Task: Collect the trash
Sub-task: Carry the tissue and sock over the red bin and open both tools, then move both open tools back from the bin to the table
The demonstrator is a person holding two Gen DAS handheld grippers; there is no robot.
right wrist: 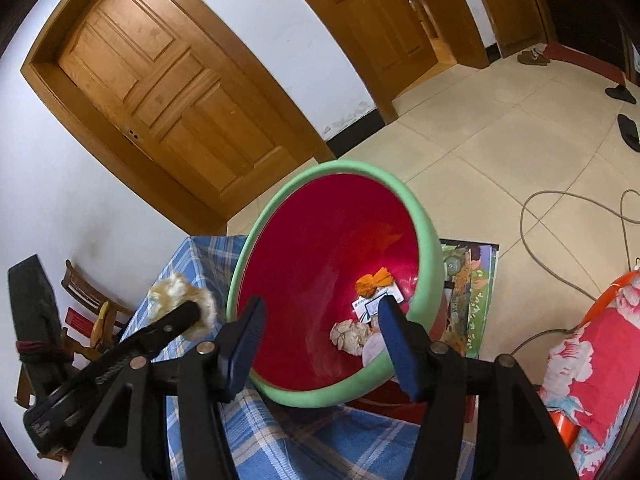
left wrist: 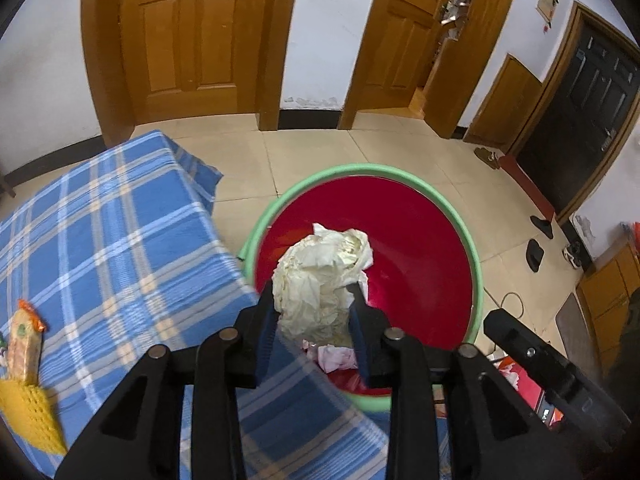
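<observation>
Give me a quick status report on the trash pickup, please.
Left gripper shut on crumpled paper, over red bin. Right gripper open, empty, above bin. Nothing in the way.

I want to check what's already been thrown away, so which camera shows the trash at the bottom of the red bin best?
The right wrist view: it looks straight into the bin, showing an orange wrapper, a printed card and a crumpled tissue. In the left wrist view, the paper wad in the left gripper hides most of it.
</observation>
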